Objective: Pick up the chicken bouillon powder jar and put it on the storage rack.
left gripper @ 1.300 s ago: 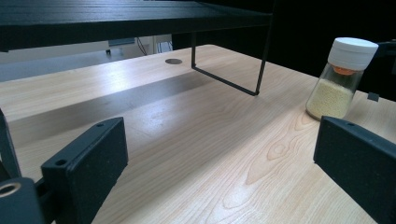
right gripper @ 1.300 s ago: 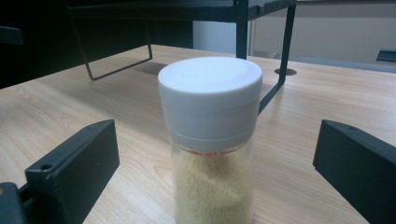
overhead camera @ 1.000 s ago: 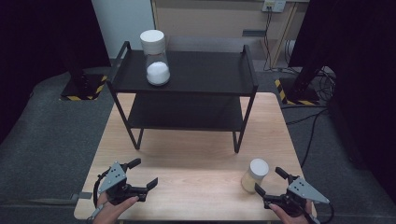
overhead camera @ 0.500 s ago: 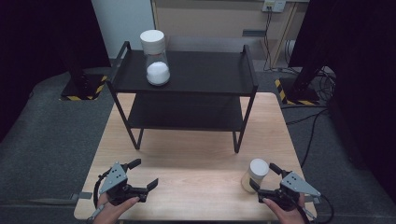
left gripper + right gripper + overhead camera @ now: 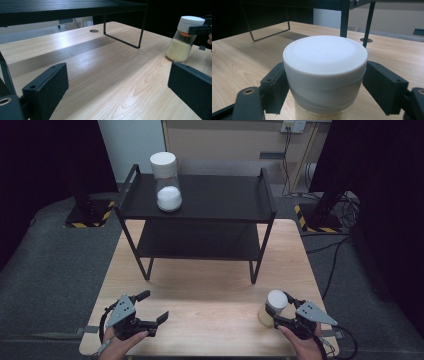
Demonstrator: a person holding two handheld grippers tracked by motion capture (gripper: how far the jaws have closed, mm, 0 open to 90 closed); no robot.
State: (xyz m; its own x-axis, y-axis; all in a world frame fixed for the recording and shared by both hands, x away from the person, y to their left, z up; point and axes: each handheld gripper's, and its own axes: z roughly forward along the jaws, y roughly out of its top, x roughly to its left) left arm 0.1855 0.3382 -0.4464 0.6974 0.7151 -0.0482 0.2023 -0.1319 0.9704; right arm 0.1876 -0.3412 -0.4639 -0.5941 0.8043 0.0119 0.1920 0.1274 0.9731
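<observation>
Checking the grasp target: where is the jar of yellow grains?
In the high view the yellow-grain jar stands at the table's near right, between the right gripper's jaws.

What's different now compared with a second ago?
The right gripper moved in toward the yellow-filled jar and now has its jaws around the white lid, though whether they press it is unclear. The left gripper stayed open in place, as did the jar on the black shelf.

White-lidded jar (image 5: 272, 308) of yellow grains, upright on table
</observation>
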